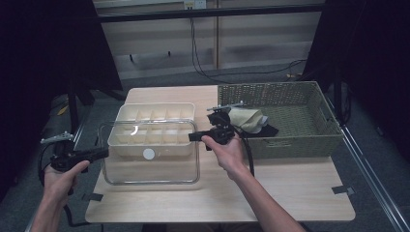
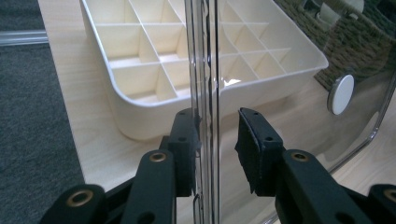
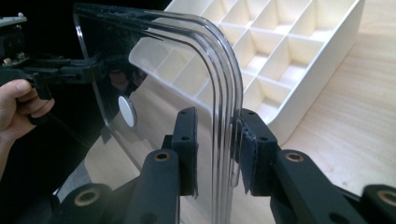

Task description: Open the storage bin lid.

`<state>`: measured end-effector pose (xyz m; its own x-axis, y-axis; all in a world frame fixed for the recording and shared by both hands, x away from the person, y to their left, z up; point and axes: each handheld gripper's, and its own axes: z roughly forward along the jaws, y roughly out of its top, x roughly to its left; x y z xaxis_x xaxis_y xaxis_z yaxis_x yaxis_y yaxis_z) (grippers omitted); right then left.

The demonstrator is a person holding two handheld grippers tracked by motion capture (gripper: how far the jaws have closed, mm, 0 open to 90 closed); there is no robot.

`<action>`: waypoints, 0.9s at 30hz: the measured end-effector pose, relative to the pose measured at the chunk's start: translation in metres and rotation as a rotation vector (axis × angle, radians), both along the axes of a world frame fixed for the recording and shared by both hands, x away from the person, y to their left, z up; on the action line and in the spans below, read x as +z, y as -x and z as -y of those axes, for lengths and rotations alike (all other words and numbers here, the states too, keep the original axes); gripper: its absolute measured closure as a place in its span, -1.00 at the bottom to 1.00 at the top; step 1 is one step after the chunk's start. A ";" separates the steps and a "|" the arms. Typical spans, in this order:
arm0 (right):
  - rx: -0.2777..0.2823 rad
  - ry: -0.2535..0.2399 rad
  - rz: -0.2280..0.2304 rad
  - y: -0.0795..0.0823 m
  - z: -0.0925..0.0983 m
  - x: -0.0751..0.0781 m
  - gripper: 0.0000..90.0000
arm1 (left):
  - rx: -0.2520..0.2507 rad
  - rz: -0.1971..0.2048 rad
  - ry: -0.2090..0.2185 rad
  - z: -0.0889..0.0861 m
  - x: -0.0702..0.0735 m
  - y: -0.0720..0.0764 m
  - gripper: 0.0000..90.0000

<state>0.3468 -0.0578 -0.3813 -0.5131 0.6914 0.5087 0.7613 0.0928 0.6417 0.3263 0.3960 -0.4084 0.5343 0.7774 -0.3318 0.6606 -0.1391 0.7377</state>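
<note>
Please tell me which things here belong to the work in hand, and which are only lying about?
In use:
- clear plastic lid with white round knob
- cream plastic tray with compartments
- left gripper
- right gripper

Lying about:
- green woven basket
- beige cloth inside it

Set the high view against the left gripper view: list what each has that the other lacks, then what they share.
High view alone: the right gripper at the clear lid's right edge, both of the person's hands, the whole table, and cloth in the wicker basket.

Left gripper view alone: the left gripper close up, its jaws either side of the lid's edge with a gap at the right pad.

Both: the lid with its white disc, the cream divided tray, and the basket.
</note>
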 end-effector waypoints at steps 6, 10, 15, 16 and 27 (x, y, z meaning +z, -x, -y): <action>0.011 0.000 -0.017 0.009 -0.001 -0.006 0.57 | -0.012 -0.007 -0.013 -0.003 -0.002 0.010 0.51; 0.023 0.004 -0.024 0.016 -0.003 -0.010 0.58 | -0.011 -0.024 -0.018 -0.005 -0.004 0.016 0.50; 0.043 0.011 -0.038 0.021 -0.005 -0.015 0.59 | -0.002 -0.041 -0.017 -0.006 -0.010 0.024 0.50; 0.050 0.011 -0.039 0.023 -0.006 -0.018 0.59 | 0.002 -0.041 -0.014 -0.006 -0.011 0.026 0.50; 0.070 0.034 -0.061 0.027 -0.011 -0.035 0.60 | 0.011 -0.079 -0.035 -0.010 -0.025 0.029 0.49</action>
<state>0.3198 -0.0469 -0.4159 -0.5294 0.6723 0.5175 0.7899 0.1680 0.5898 0.2975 0.4055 -0.4337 0.4985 0.7950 -0.3456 0.7185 -0.1559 0.6778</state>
